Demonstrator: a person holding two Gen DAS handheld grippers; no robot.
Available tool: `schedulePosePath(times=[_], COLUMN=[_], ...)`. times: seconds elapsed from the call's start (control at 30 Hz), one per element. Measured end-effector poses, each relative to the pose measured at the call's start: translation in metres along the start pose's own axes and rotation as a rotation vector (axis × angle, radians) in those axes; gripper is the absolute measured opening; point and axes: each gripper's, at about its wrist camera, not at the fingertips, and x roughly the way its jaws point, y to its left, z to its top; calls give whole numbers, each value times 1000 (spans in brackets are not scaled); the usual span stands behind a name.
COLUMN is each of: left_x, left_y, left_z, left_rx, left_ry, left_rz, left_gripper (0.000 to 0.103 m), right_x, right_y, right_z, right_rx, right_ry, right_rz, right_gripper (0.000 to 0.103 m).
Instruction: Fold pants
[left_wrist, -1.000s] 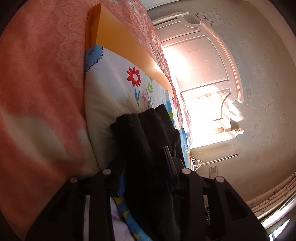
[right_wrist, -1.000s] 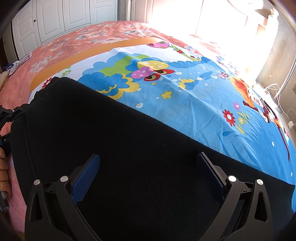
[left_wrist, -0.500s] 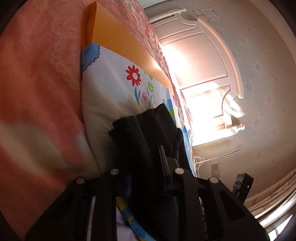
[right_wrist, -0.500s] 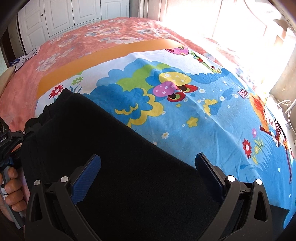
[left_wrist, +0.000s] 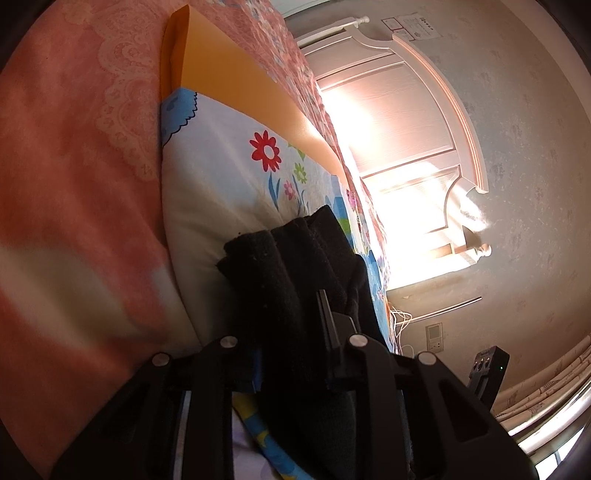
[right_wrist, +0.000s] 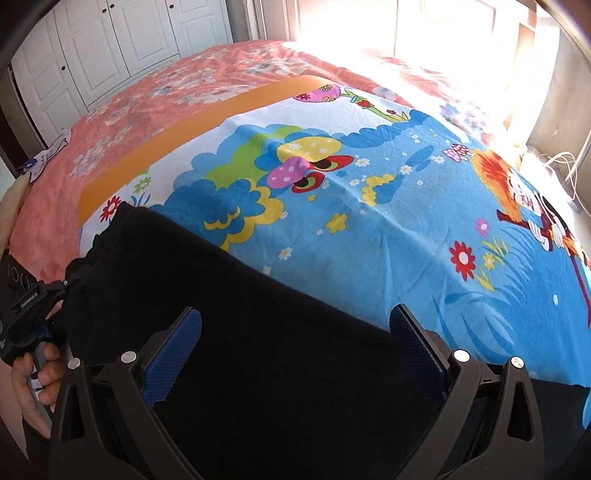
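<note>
The black pants lie flat on a cartoon-print sheet on the bed. My right gripper is open, its blue-padded fingers spread just above the middle of the pants, holding nothing. My left gripper is shut on a bunched end of the pants at the sheet's left edge. The left gripper and the hand holding it also show at the left of the right wrist view.
A pink floral bedspread with an orange band lies under the sheet. White wardrobe doors stand behind the bed. A white headboard, cables and a bright window are on the far side.
My right gripper has pulled back and risen, so less of the pants fills its view. My left gripper keeps its hold on the pants end and has shifted only slightly.
</note>
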Motion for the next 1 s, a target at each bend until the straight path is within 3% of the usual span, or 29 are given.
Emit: schedulePosePath(times=[0.1,0.23,0.27,0.3,0.33,0.4,0.5,0.57,0.67,0.8,1.0], left_x=[0,-5,-5,-5,-4,-1,1,1,4,2,-12], left_y=[-4,-26,-29,-30,-29,-25,-12,-7,-8,-11,-56], left_z=[0,-2,-2,-1,0,1,2,3,3,4,-2], left_rx=[11,98,108,107,101,82,34,13,31,38,222], left_ry=[0,-12,-9,-6,-1,12,22,21,28,46,17], left_rz=[16,73,82,94,98,75,21,-6,16,31,110], left_gripper=[23,22,23,25,35,43,43,42,37,22,17], right_x=[-9,10,7,7,6,6,5,5,5,2,-7], right_y=[-9,-18,-17,-16,-15,-16,-17,-16,-16,-14,-11], right_z=[-25,-49,-53,-54,-55,-55,-56,-57,-57,-56,-29], right_rx=[25,38,28,21,24,24,28,25,26,22,26], right_ry=[1,61,28,28,28,22,10,7,5,0,-90], right_rz=[-55,-93,-97,-104,-106,-101,-90,-96,-95,-109,-104], right_gripper=[98,99,98,98,98,98,99,99,99,98,98])
